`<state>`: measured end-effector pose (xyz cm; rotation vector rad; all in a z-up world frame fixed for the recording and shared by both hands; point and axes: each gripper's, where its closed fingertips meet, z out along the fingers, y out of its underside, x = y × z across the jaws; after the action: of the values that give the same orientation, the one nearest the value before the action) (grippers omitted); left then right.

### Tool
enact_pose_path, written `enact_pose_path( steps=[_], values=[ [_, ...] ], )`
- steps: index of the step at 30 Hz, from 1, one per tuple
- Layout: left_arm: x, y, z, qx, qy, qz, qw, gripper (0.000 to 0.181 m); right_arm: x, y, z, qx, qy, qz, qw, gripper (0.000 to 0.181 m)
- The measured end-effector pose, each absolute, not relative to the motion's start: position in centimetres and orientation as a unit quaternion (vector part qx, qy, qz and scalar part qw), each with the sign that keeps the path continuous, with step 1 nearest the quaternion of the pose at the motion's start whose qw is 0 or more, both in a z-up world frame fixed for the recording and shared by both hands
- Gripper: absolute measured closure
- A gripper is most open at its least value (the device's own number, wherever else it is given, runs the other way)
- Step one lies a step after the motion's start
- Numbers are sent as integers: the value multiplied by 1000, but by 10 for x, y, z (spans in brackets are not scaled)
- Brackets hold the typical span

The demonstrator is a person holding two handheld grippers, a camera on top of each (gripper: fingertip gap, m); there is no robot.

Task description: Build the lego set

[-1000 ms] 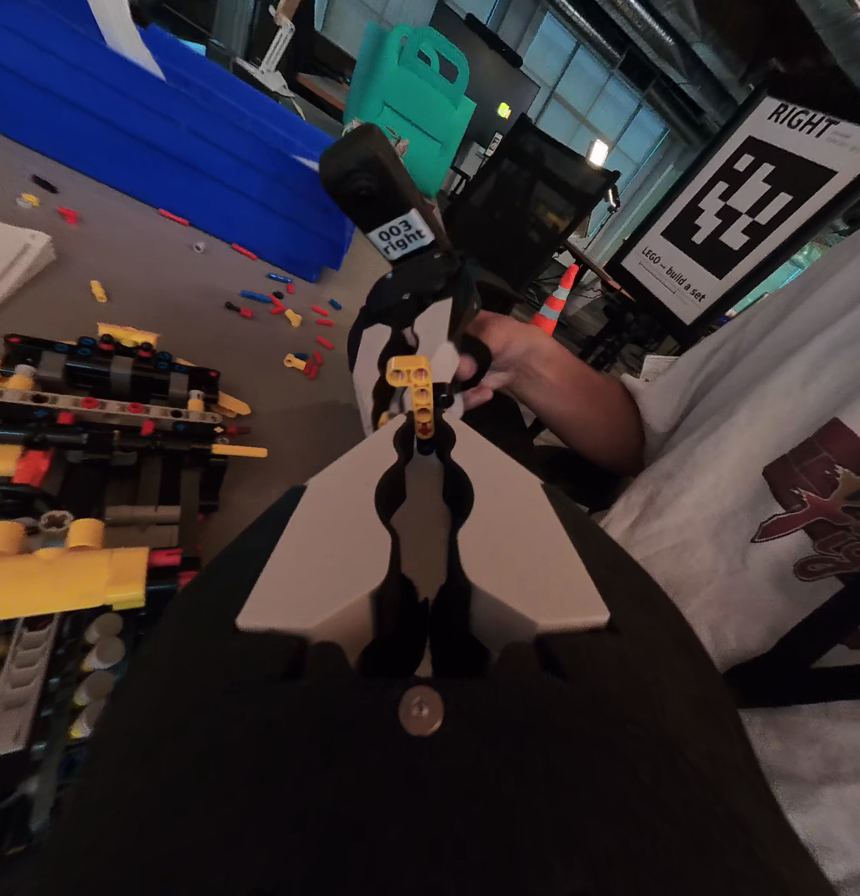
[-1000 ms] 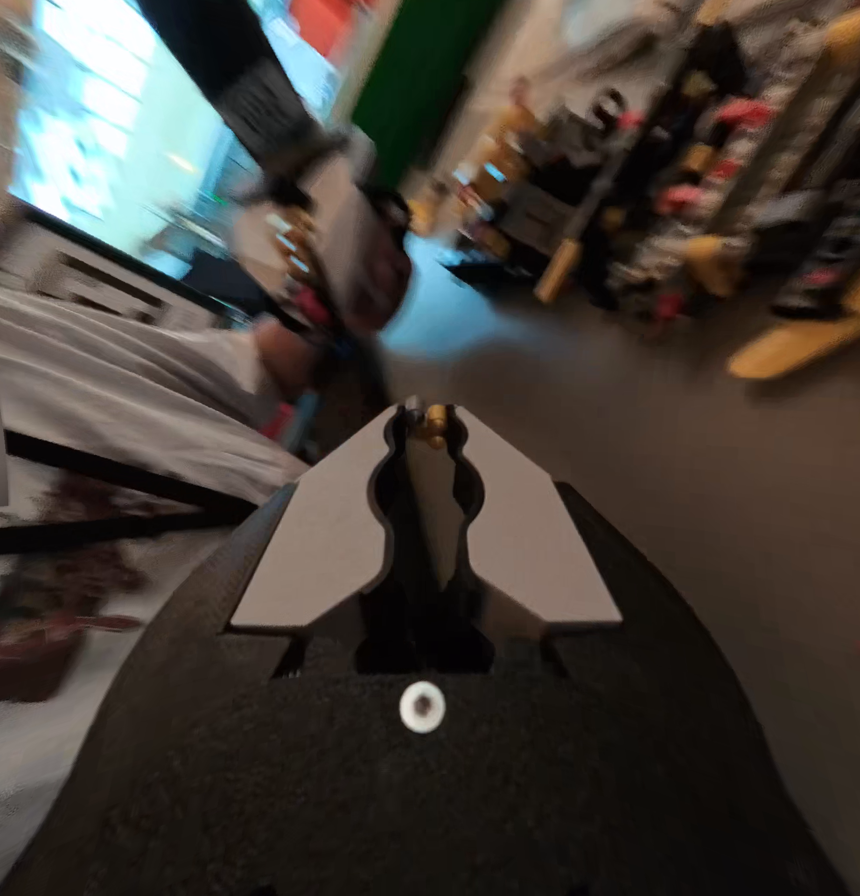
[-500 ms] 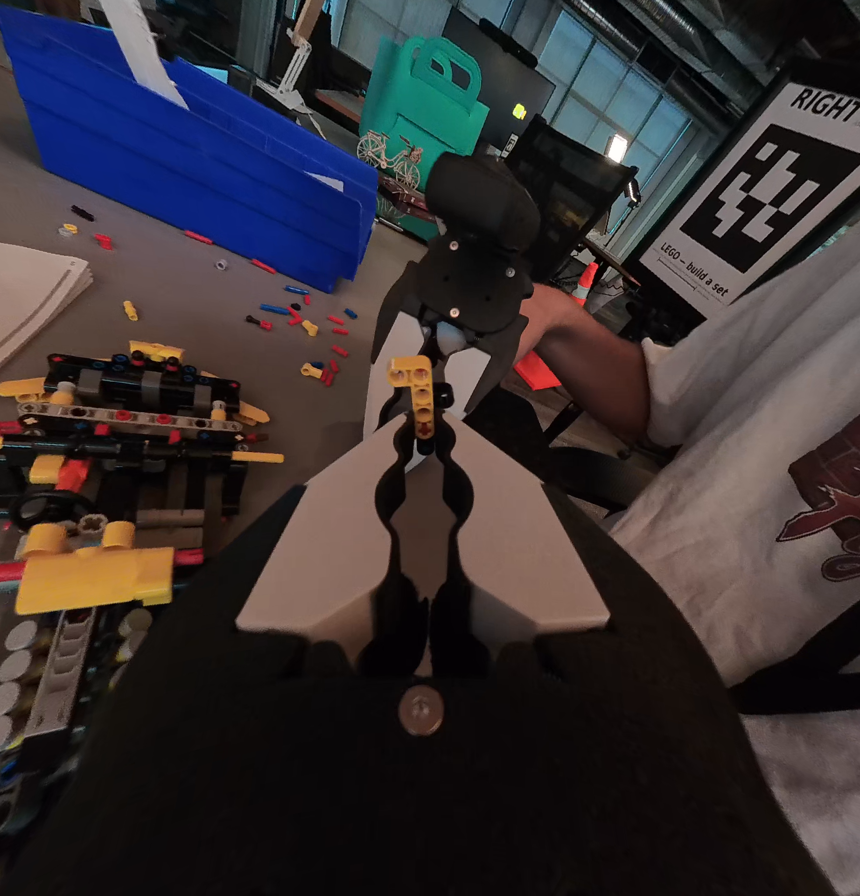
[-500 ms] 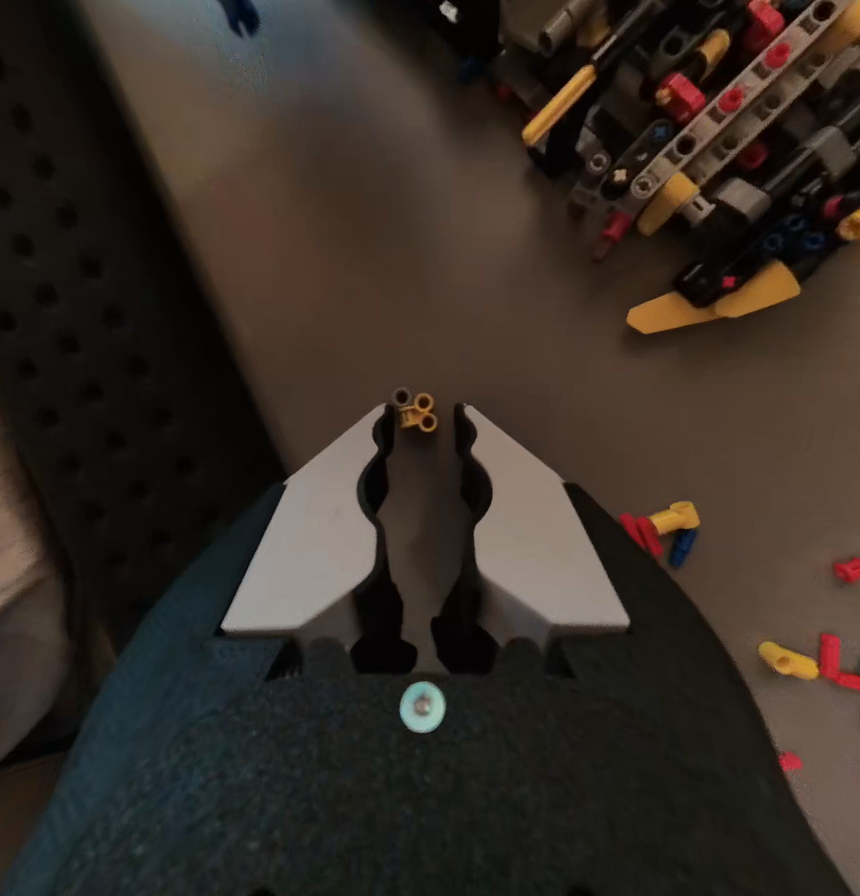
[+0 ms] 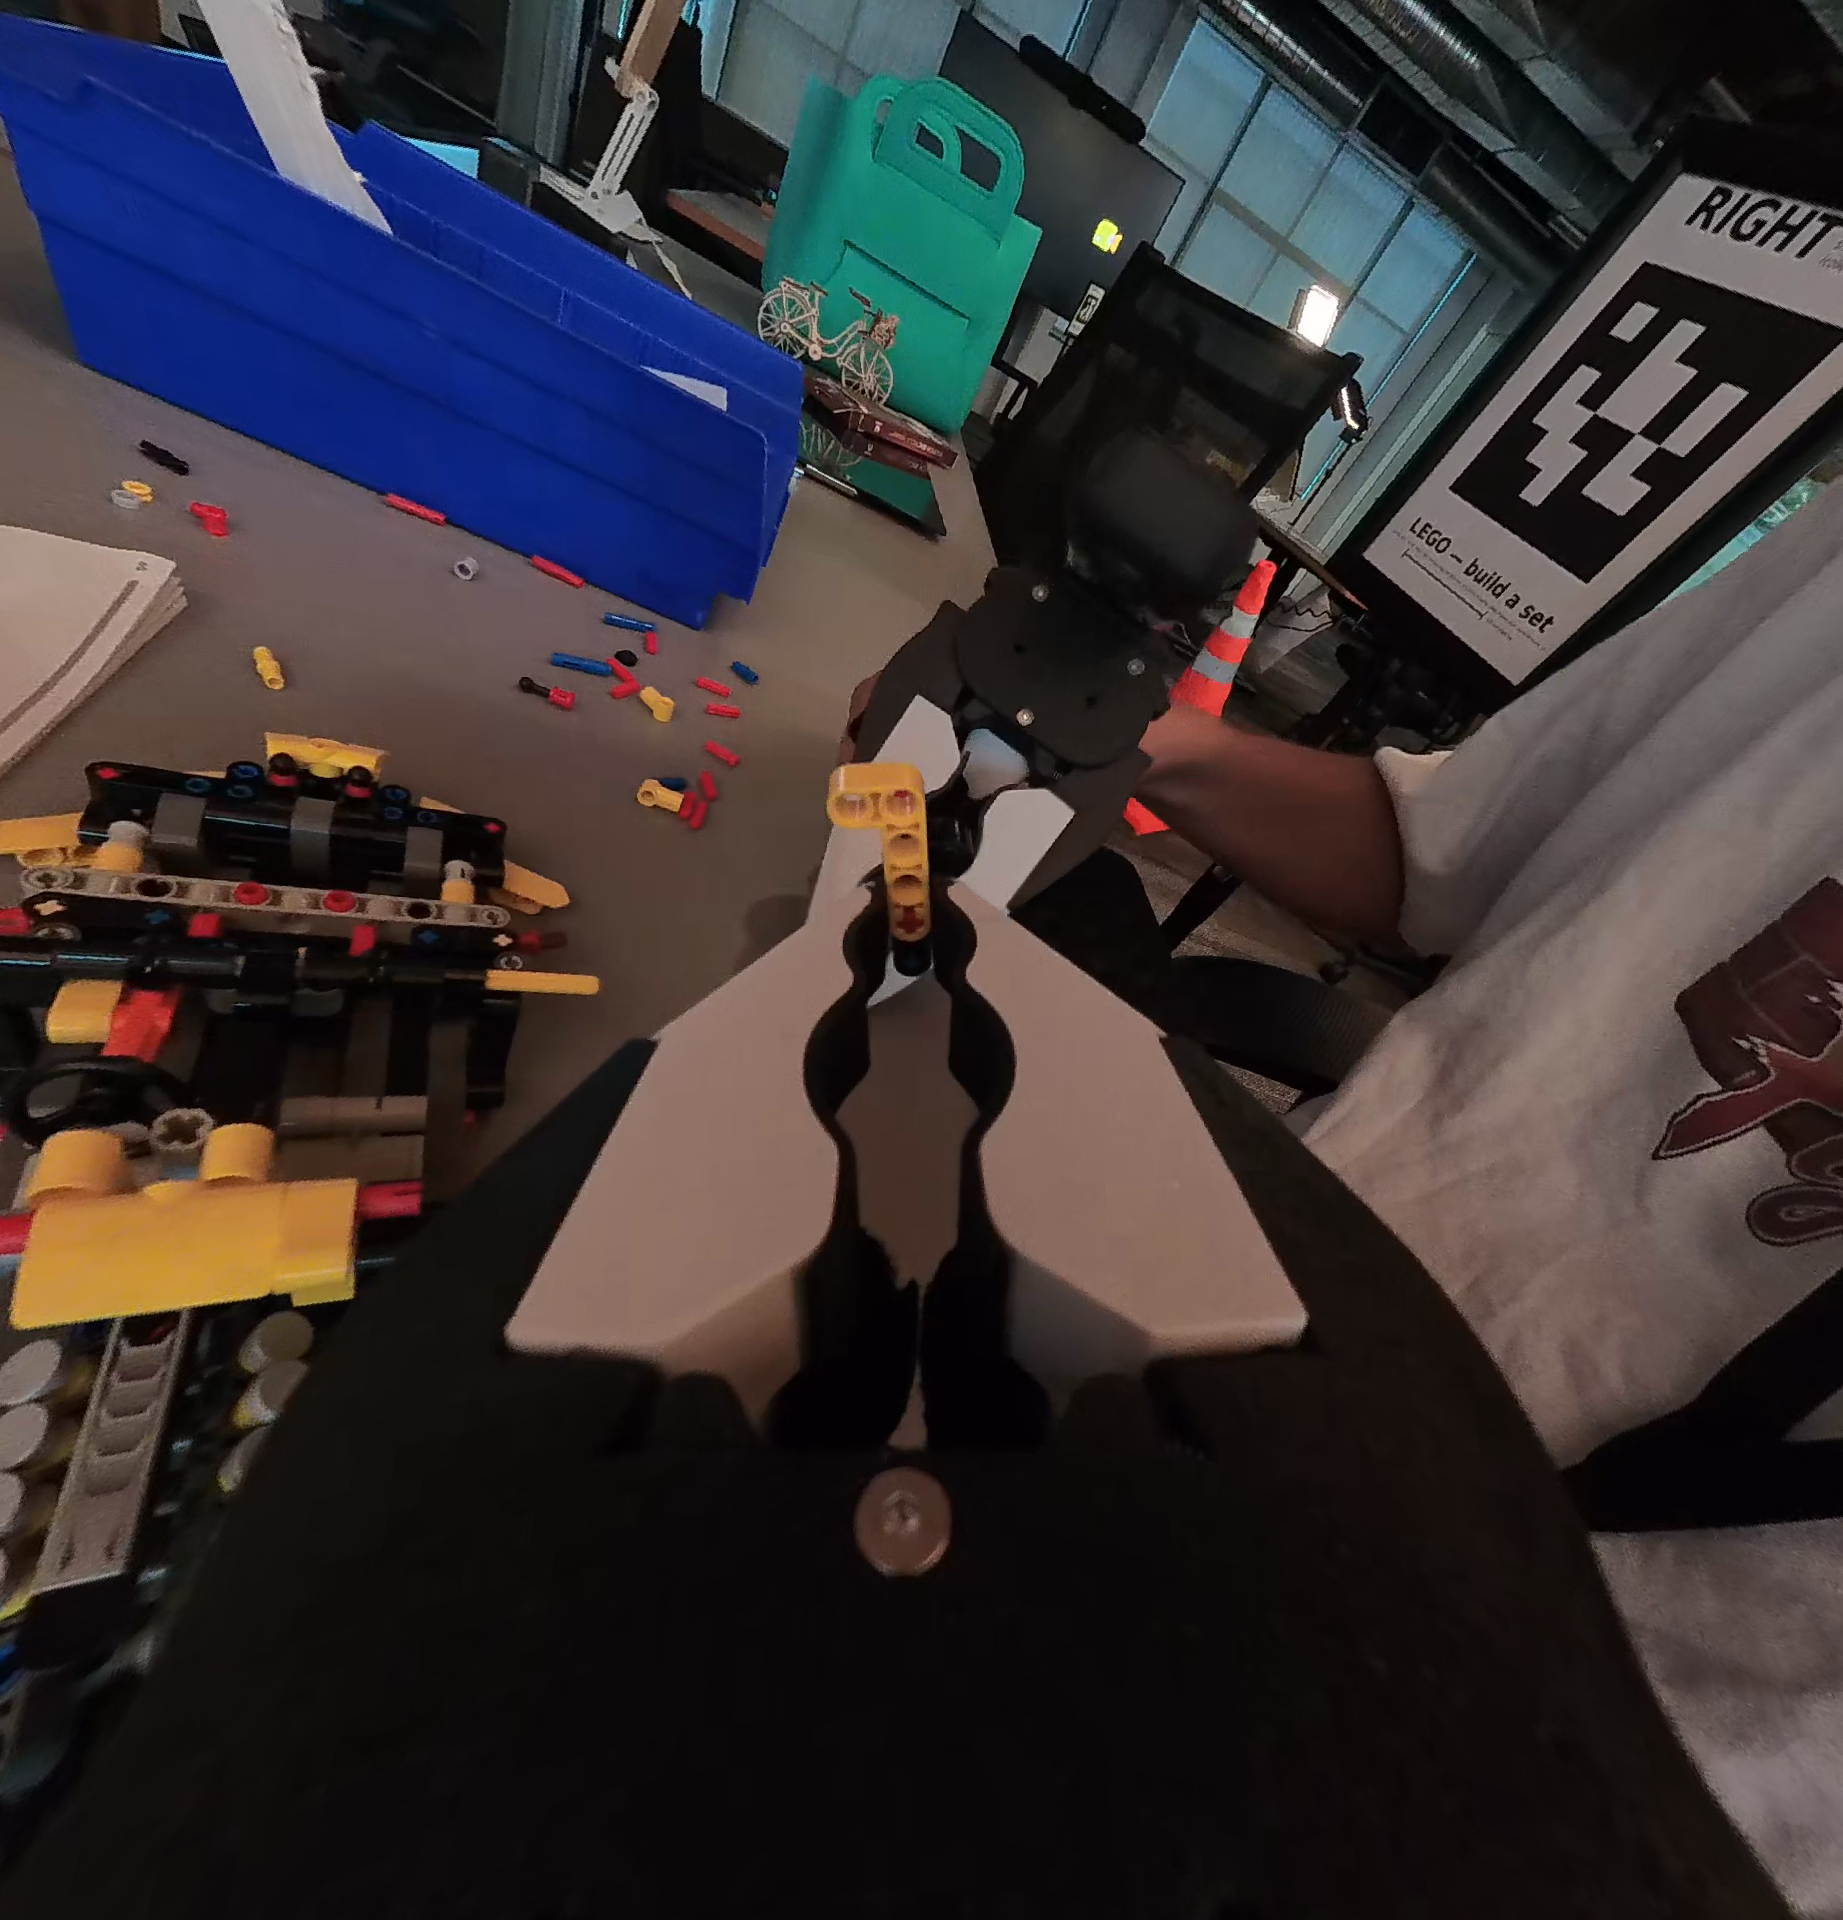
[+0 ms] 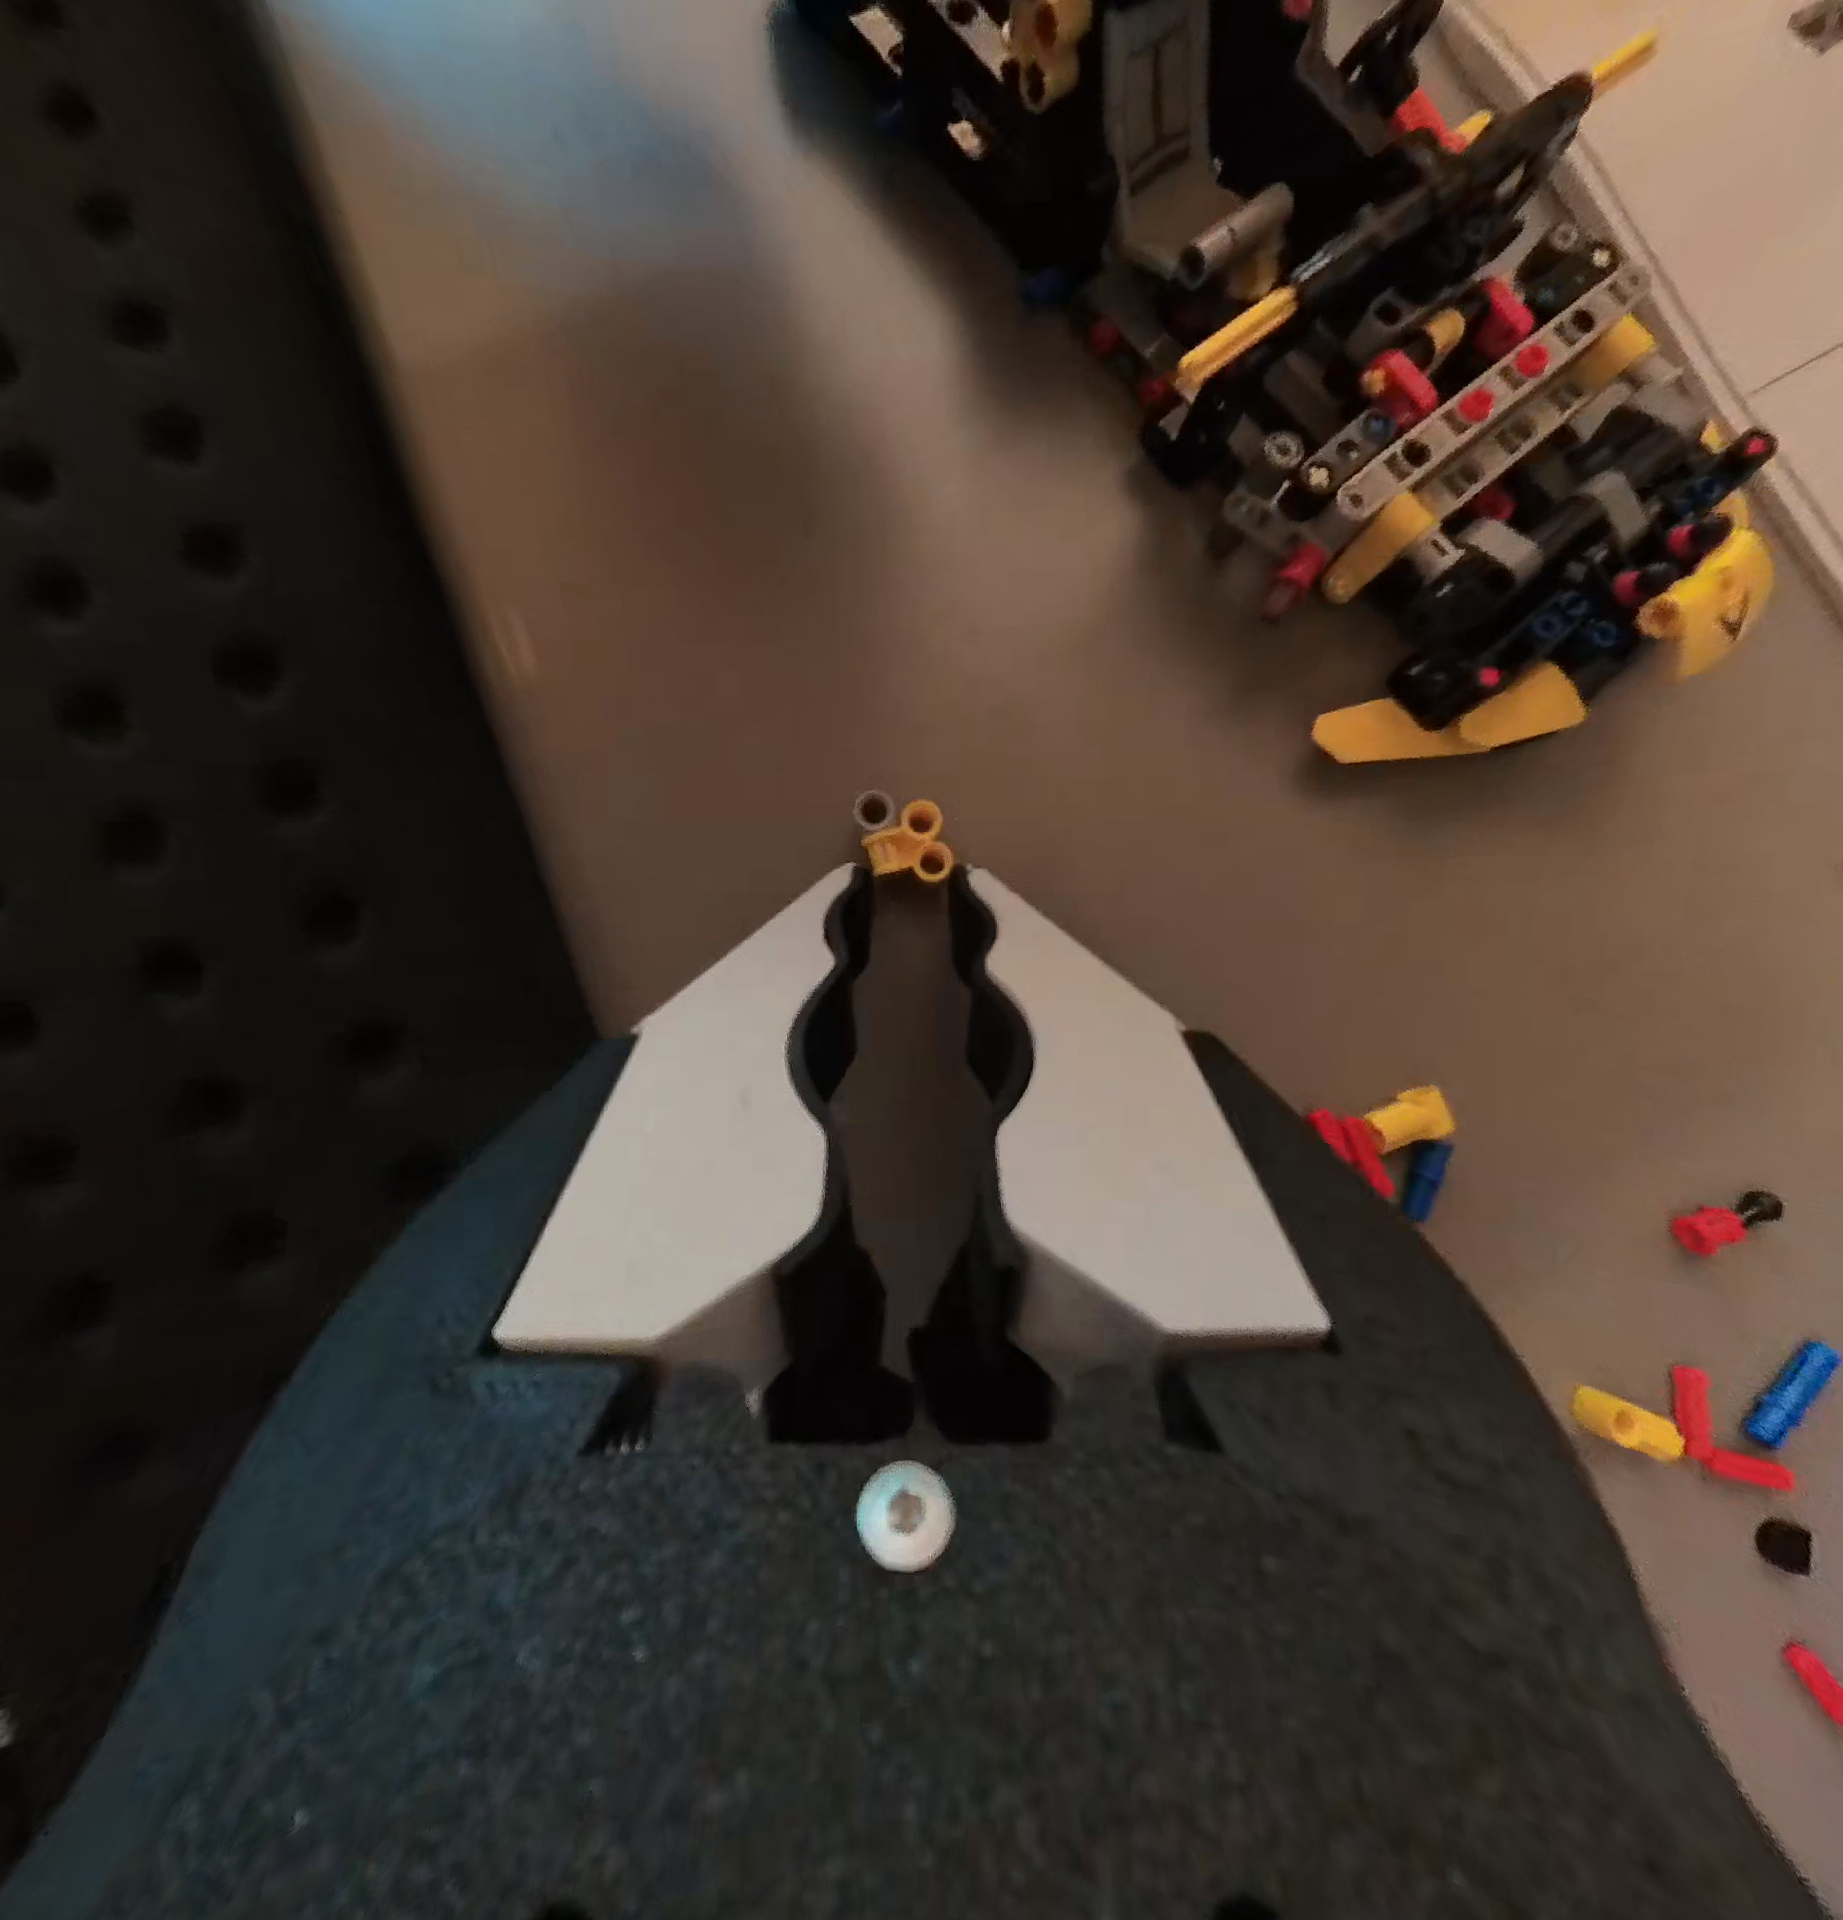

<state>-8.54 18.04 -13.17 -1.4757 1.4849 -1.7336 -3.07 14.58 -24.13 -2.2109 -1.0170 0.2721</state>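
My left gripper (image 5: 904, 928) is shut on the lower end of a yellow L-shaped beam (image 5: 886, 826) and holds it upright above the table's near edge. The right gripper's black body (image 5: 1062, 665) hangs just behind the beam, its fingers pointing down at it. In the right wrist view, my right gripper (image 6: 909, 876) is shut on a small yellow connector with a grey pin (image 6: 904, 834) at its tips, above the grey table. The half-built black, grey and yellow model (image 5: 252, 914) lies on the table to the left; it also shows in the right wrist view (image 6: 1468, 436).
Loose red, blue and yellow pins (image 5: 657, 691) are scattered on the table (image 5: 397, 665), some near my right gripper (image 6: 1395, 1143). A blue bin (image 5: 377, 312), a green bag (image 5: 896, 239) and a white manual (image 5: 44, 623) stand behind. A person's arm (image 5: 1301, 821) reaches in from the right. Left tips to right tips: about 12 centimeters.
The right gripper has swung from facing across the room to pointing down at the table, still holding the connector. The left gripper keeps the yellow beam in place.
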Motion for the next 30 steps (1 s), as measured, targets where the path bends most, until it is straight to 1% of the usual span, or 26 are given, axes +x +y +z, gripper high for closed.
enact_pose_path(
  steps=[3, 5, 7, 10, 12, 14, 16, 18, 20, 26, 29, 30],
  values=[
    [-86, 182, -131, -532, 532, -624, 212, 174, -33, 149, -241, -850, -372, 133, 348, 167],
    [-86, 183, -131, -533, 529, -626, 211, 174, -32, 154, -235, -866, -311, 184, 347, 168],
    [-86, 183, -130, -533, 526, -629, 209, 174, -29, 159, -229, -882, -222, 259, 326, 168],
    [-87, 181, -127, -530, 519, -641, 198, 174, -24, 162, -216, -869, -55, 416, 261, 168],
    [-87, 180, -126, -527, 516, -647, 191, 174, -20, 151, -225, -866, 3, 469, 172, 168],
    [-88, 177, -124, -523, 515, -653, 186, 174, -21, 148, -219, -841, 44, 520, 143, 168],
    [-88, 176, -122, -520, 515, -656, 184, 174, -22, 134, -226, -854, 31, 509, 104, 168],
    [-89, 175, -121, -518, 516, -657, 184, 174, -27, 123, -218, -836, 35, 542, 71, 168],
    [-89, 174, -120, -516, 516, -659, 182, 174, -18, 107, -236, -873, 15, 487, 24, 168],
    [-89, 169, -120, -512, 520, -660, 177, 174, -20, 70, -234, -884, -46, 456, -93, 168],
    [-90, 168, -120, -511, 524, -658, 178, 174, -17, 69, -235, -884, -66, 451, -106, 168],
    [-90, 168, -120, -511, 524, -658, 179, 174, -16, 70, -235, -886, -80, 445, -100, 165]
  ],
)
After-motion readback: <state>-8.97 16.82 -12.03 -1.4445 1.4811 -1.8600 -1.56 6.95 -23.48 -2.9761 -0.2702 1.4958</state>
